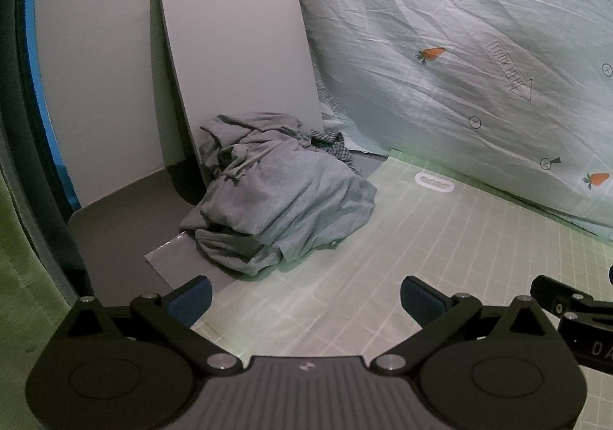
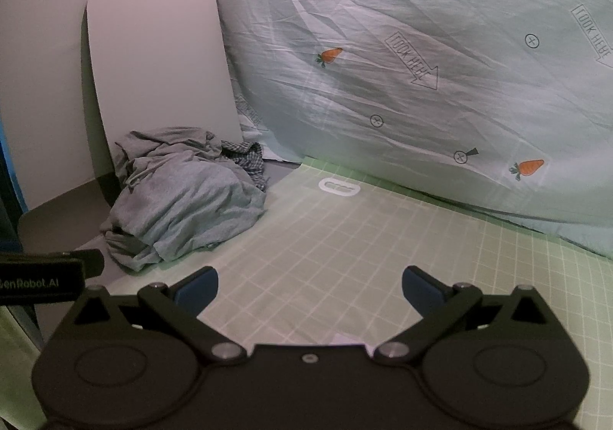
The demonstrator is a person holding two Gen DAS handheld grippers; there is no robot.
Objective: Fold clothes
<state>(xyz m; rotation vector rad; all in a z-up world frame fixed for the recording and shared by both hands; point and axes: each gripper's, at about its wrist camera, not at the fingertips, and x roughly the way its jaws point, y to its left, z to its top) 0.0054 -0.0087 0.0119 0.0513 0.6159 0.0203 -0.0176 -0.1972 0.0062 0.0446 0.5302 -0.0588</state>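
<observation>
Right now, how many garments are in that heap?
2 visible: a gray garment crumpled beside the grid mat, and a checked cloth peeking out behind it. More may be buried underneath.

The crumpled grey garment (image 1: 279,192) looks like soft, matt jersey cloth, heavily creased, and a checked woven fabric (image 1: 333,144) shows behind it. The green mat (image 1: 440,257) carries a white grid under a slightly glossy, smooth film that catches the light. The hanging sheet (image 1: 479,47) is thin, wrinkled cotton-like cloth with printed carrots and lettering. The white board (image 1: 233,43) leaning on the wall appears smooth and matt. The left gripper (image 1: 306,300) and the right gripper (image 2: 310,288) have matt black plastic bodies, shiny metal pivot pins and dull blue rubbery pads (image 1: 191,300).
</observation>
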